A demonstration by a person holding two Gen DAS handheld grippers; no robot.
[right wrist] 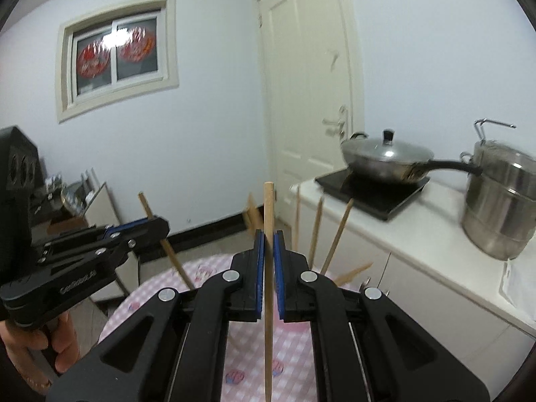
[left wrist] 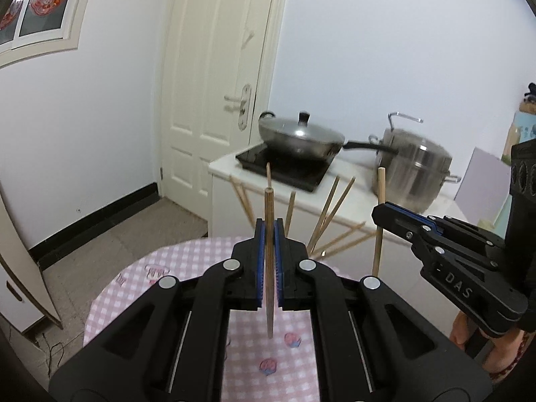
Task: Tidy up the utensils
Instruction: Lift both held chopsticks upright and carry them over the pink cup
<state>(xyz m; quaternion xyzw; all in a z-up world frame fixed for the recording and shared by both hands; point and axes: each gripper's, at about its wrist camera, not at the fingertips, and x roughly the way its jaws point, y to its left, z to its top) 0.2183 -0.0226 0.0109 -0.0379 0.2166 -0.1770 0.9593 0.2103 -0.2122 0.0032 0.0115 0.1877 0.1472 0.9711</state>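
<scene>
One wooden chopstick [left wrist: 269, 261] is pinched upright between the blue pads of the left claw [left wrist: 269, 234], above the pink checked counter [left wrist: 187, 258]. A second chopstick [right wrist: 268, 268] is clamped, likewise upright, by the right claw [right wrist: 268, 244]; that claw is also seen at 3 o'clock in the left wrist view. More chopsticks [left wrist: 330, 212] are seen fanned out at 12 to 1 o'clock beyond the claws; what holds them is hidden. A lidded wok [left wrist: 299, 137] and a steel pot [left wrist: 413, 174] stand farther back, at 1 o'clock.
</scene>
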